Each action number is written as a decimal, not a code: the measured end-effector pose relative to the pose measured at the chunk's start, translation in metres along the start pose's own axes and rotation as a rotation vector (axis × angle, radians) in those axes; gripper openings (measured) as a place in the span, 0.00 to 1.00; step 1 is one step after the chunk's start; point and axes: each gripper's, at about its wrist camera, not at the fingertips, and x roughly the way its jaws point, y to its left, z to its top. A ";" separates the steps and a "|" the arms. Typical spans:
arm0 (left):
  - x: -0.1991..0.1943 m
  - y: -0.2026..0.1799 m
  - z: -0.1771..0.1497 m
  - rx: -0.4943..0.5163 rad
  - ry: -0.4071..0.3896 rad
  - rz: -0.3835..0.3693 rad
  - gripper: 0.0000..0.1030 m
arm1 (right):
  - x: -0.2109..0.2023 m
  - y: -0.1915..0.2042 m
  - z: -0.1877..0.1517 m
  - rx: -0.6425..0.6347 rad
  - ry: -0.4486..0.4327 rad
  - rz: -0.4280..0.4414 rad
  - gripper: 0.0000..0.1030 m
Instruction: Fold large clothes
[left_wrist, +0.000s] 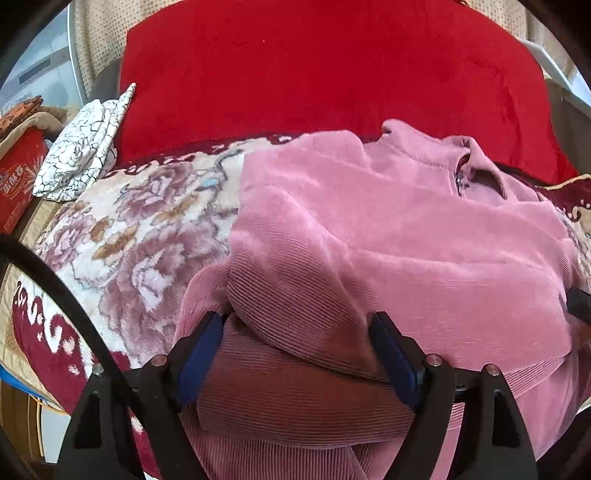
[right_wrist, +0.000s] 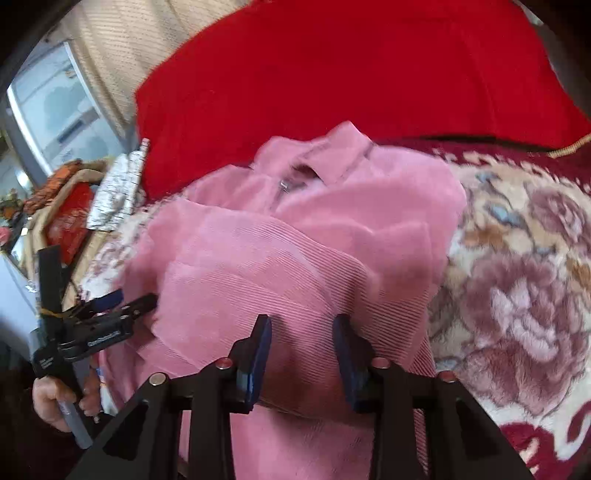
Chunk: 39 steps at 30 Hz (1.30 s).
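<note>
The pink corduroy top (left_wrist: 369, 229) is seen bunched up on the flowery blanket (left_wrist: 140, 229), just in front of the big red cushion (left_wrist: 314, 62), collar end toward the cushion and the ribbed hem nearest both cameras. The left gripper (left_wrist: 299, 339) is held wide apart over a fold at the top's near edge, pads not squeezing anything, with the crackle-print pillow (left_wrist: 88, 147) off at the cushion's left end. The right gripper (right_wrist: 303, 339) is spread around another hump of the same top; whether its pads actually press the cloth can't be told, pretty blurry there.
</note>
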 end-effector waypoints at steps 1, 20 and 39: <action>-0.003 0.000 0.000 -0.010 -0.010 -0.014 0.80 | -0.003 0.000 0.001 0.006 -0.010 0.014 0.38; -0.006 -0.029 0.014 0.027 -0.084 0.022 0.80 | 0.026 0.015 0.029 -0.026 -0.065 0.006 0.56; -0.012 -0.039 0.012 0.068 -0.122 0.030 0.80 | 0.016 0.016 0.008 -0.072 -0.072 -0.030 0.55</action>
